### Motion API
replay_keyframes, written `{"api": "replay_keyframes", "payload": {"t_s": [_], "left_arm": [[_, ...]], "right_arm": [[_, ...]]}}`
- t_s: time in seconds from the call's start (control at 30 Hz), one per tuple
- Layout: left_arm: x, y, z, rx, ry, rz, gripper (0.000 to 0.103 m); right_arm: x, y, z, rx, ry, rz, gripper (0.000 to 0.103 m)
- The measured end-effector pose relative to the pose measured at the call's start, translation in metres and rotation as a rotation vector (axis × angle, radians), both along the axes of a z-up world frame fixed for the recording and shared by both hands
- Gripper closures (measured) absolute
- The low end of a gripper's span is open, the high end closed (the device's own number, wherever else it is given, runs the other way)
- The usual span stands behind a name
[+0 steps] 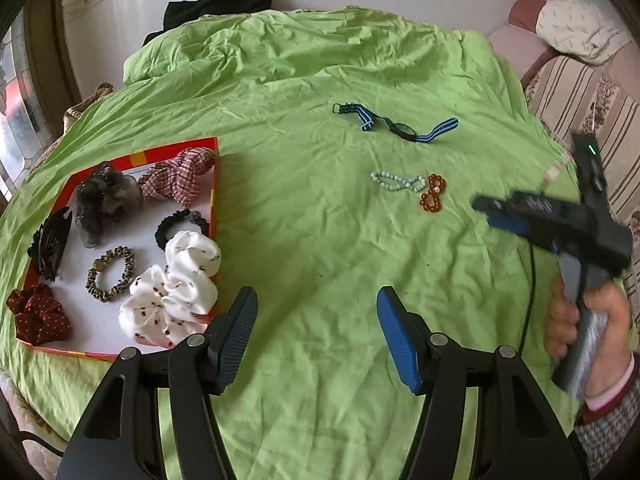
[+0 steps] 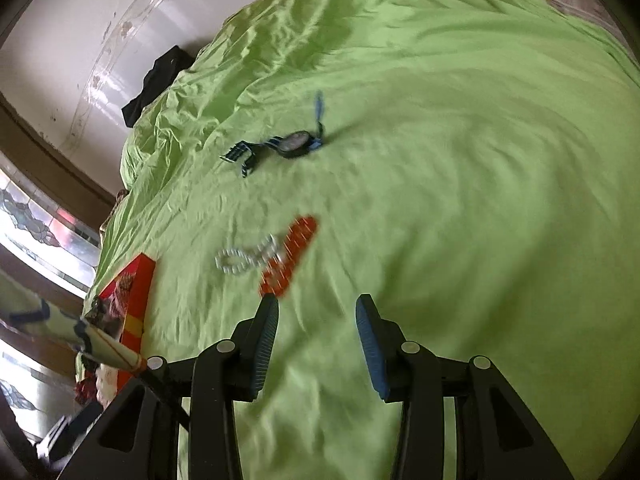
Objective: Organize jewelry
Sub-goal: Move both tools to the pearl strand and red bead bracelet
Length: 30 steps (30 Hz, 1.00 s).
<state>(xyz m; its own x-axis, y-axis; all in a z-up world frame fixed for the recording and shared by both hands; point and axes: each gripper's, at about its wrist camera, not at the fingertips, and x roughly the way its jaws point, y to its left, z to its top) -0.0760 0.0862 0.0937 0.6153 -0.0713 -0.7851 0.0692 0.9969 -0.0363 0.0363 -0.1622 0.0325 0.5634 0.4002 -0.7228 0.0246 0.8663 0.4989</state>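
A pale green bead bracelet and an amber bead bracelet lie side by side on the green sheet, with a blue-striped watch beyond them. A red-rimmed tray at the left holds several scrunchies and hair clips. My left gripper is open and empty above bare sheet. My right gripper is open and empty, hovering just short of the amber bracelet, the pale bracelet and the watch; that view is blurred. The right gripper also shows in the left wrist view.
The green sheet covers the whole work surface. A black garment lies at its far edge by the white wall. A striped sofa with a white cloth is at the right. The tray's rim shows left of the right gripper.
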Motion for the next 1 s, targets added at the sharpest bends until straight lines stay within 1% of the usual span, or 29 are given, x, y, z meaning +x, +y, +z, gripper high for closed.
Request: {"api": "replay_keyframes", "payload": {"t_s": [0.17,0.2,0.23,0.3,0.33,0.37,0.47,0.57,0.63,0.7,0.73,0.77,0.8,0.83,0.87,0.9,0.93,1.0], "left_arm": [[0.013,0.002,-0.001,-0.001,0.011,0.009,0.042],[0.016,0.003,-0.001,-0.006,0.017,0.012,0.042],[0.02,0.004,-0.001,-0.015,0.024,0.014,0.042],[0.026,0.005,-0.001,-0.036,0.037,0.013,0.042],[0.03,0.004,-0.001,-0.044,0.042,0.009,0.042],[0.033,0.002,-0.001,-0.047,0.046,0.004,0.042],[0.044,-0.006,0.0,-0.055,0.055,-0.018,0.042],[0.061,-0.018,0.0,-0.062,0.06,-0.044,0.042],[0.076,-0.028,-0.004,-0.054,0.065,-0.057,0.042],[0.098,-0.037,-0.01,-0.057,0.08,-0.071,0.042],[0.105,-0.04,-0.014,-0.061,0.089,-0.074,0.042],[0.119,-0.043,-0.019,-0.071,0.109,-0.074,0.042],[0.132,-0.045,-0.024,-0.084,0.133,-0.069,0.042],[0.144,-0.046,-0.029,-0.103,0.157,-0.065,0.042],[0.151,-0.047,-0.032,-0.119,0.168,-0.063,0.042],[0.163,-0.049,-0.037,-0.147,0.182,-0.059,0.043],[0.169,-0.05,-0.039,-0.16,0.187,-0.054,0.043],[0.185,-0.051,-0.046,-0.217,0.207,-0.037,0.043]], "right_arm": [[0.035,0.024,-0.01,-0.056,0.014,0.033,0.059],[0.041,0.028,-0.014,-0.066,0.026,0.038,0.064],[0.044,0.03,-0.018,-0.073,0.034,0.038,0.071],[0.046,0.027,-0.022,-0.071,0.046,0.035,0.091],[0.045,0.023,-0.022,-0.066,0.054,0.032,0.098],[0.043,0.017,-0.023,-0.075,0.067,0.024,0.102],[0.031,-0.007,-0.018,-0.112,0.071,-0.016,0.102],[0.007,-0.036,-0.01,-0.145,0.071,-0.068,0.102],[-0.005,-0.047,-0.008,-0.132,0.054,-0.072,0.102],[-0.011,-0.055,-0.01,-0.06,0.041,-0.075,0.101],[-0.011,-0.058,-0.012,-0.014,0.041,-0.076,0.099],[-0.01,-0.059,-0.014,0.02,0.043,-0.073,0.095],[-0.009,-0.059,-0.016,0.04,0.044,-0.069,0.089],[-0.008,-0.059,-0.018,0.06,0.042,-0.061,0.086],[-0.006,-0.057,-0.019,0.071,0.039,-0.053,0.079],[-0.004,-0.056,-0.02,0.082,0.037,-0.042,0.076],[-0.002,-0.056,-0.021,0.088,0.035,-0.035,0.076],[0.001,-0.053,-0.022,0.095,0.032,-0.018,0.073]]}}
